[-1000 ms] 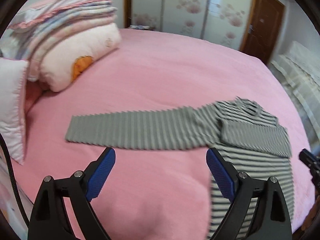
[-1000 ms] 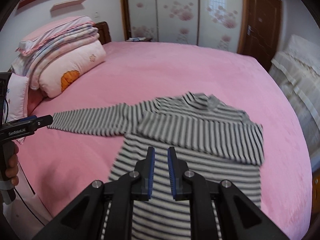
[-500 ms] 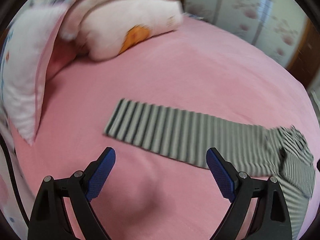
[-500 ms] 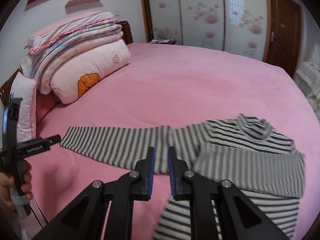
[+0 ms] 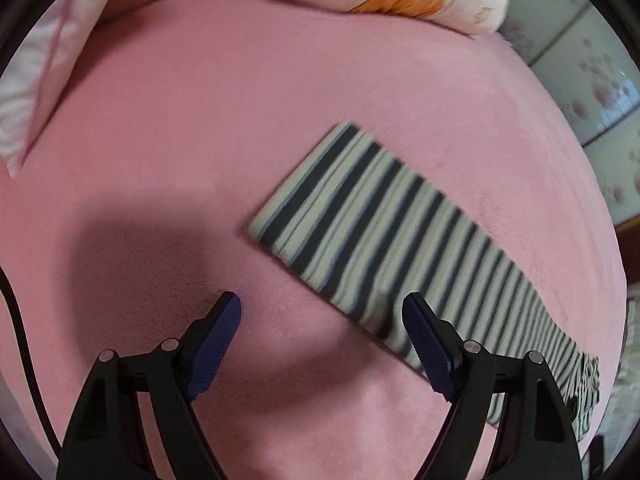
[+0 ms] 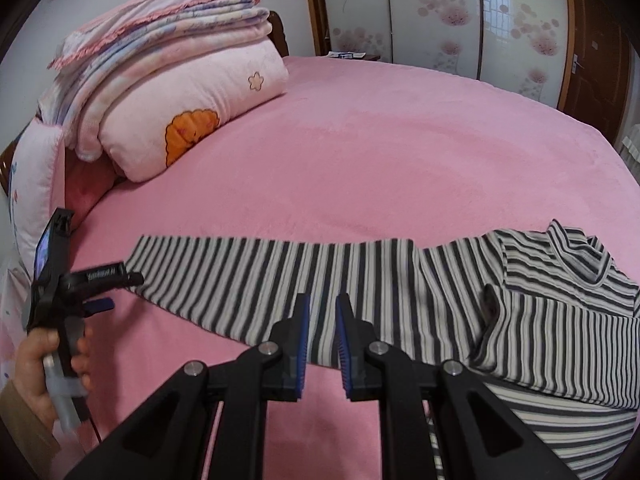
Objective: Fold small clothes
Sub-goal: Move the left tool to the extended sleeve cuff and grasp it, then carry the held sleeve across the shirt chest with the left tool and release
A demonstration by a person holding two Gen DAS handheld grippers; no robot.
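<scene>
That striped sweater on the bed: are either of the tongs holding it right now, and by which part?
Neither. The left tongs are open just short of the striped sweater's sleeve cuff; the right tongs hang nearly closed, gripping nothing.

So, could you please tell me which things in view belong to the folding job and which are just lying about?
Part of the job:
- striped top, one sleeve already folded across it
- outstretched sleeve
- left gripper, fingers open beside the cuff
- right gripper, fingers nearly closed, holding nothing

Just lying about:
- stacked quilts
- pillow with orange patch
- pink bed cover, the work surface
</scene>
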